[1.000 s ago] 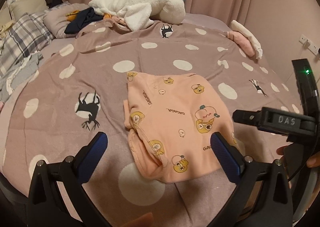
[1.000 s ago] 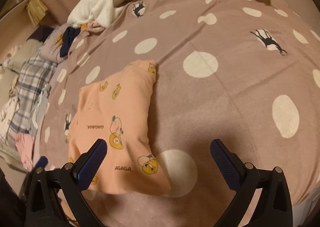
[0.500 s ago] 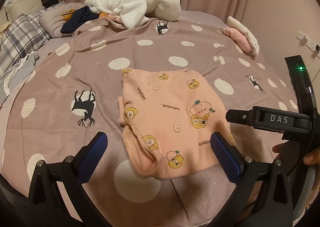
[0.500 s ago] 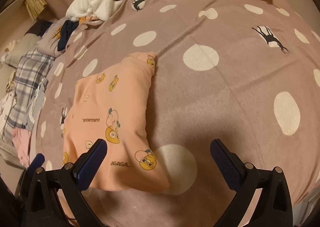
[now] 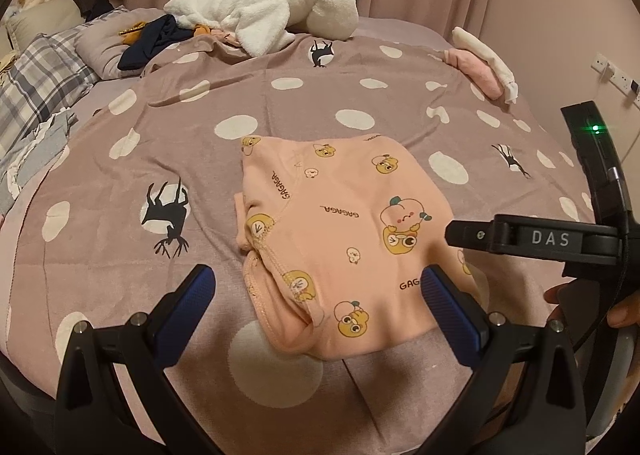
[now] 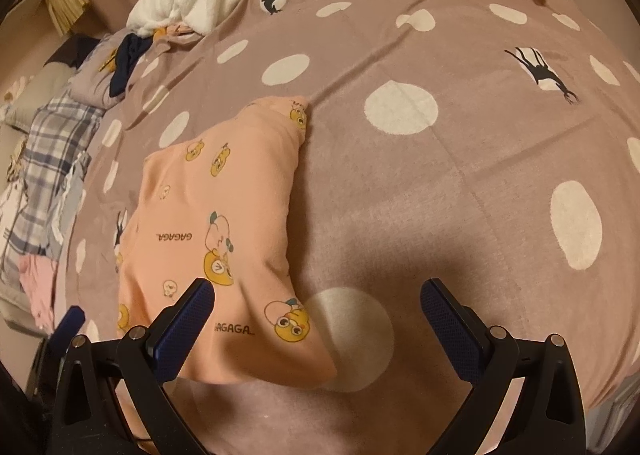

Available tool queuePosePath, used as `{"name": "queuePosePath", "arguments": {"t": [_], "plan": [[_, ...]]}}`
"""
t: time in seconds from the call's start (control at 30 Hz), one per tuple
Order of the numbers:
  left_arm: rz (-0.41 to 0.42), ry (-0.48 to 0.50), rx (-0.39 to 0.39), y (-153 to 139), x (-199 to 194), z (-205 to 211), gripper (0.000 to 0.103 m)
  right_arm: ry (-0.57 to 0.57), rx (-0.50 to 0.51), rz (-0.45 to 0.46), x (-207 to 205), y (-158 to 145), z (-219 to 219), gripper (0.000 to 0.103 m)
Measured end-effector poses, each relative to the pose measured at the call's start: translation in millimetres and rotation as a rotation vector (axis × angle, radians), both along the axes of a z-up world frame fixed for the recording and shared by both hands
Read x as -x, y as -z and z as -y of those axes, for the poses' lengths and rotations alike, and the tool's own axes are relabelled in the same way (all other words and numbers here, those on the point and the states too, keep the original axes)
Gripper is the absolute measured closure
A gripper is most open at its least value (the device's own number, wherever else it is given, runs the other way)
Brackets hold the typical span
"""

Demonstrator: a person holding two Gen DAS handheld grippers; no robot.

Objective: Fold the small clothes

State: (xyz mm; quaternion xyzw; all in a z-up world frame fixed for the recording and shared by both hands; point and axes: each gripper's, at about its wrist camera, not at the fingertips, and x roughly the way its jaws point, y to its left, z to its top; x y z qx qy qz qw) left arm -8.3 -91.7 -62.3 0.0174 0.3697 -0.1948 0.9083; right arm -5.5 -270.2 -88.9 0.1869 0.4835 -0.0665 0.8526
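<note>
Both grippers, left gripper (image 5: pixel 316 295) and right gripper (image 6: pixel 318 309), are held with jaws spread, nothing gripped. A folded peach garment (image 5: pixel 340 223) lies on the dotted bedspread (image 5: pixel 200 159), at 12 o'clock of the left. One more fold seems due; an edge must be pinched.

**Soft cloth, matt plastic**

The peach baby garment (image 5: pixel 344 231) is smooth matt knit cloth. The dotted bedspread (image 5: pixel 240 95) looks slightly napped. The white blanket (image 5: pixel 260 11) is fluffy fleece. The left gripper (image 5: pixel 316 295) has matt black plastic arms and textured blue pads (image 5: pixel 448 303).
</note>
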Motion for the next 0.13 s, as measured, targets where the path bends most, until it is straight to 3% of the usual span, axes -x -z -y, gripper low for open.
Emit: {"name": "queuePosePath", "arguments": {"t": [0.13], "plan": [[0.007,-0.001,-0.004,-0.2,0.3,0.3,0.0,-0.004,0.003,-0.005,-3.0,1.0,-0.9,0.001]]}}
